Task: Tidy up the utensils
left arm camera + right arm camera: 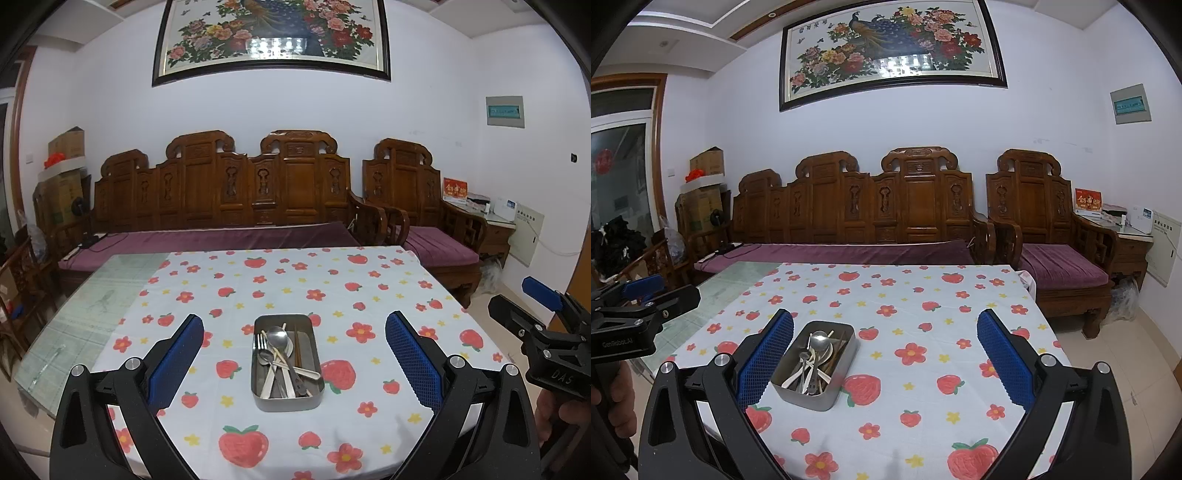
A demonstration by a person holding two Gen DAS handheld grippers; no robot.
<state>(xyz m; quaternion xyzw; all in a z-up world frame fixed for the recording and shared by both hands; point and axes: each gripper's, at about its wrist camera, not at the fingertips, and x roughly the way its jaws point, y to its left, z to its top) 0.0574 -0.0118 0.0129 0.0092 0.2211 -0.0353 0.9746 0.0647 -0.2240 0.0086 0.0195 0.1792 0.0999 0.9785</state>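
Lying jumbled in the metal tin (287, 397) at 12 o'clock on the worktop (369, 295), the utensils (282, 360) look light, stiff and slippery. Both the left claw (294, 363) and right claw (885, 360) are released and hold nothing; a handle end at the tin's near side seems the best hold.

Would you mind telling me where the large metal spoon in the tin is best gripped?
Probably at the neck just below the bowl of the metal spoon, coming from above. It lies on top of the pile in the tin, bowl toward the far end; its handle is buried among other utensils.
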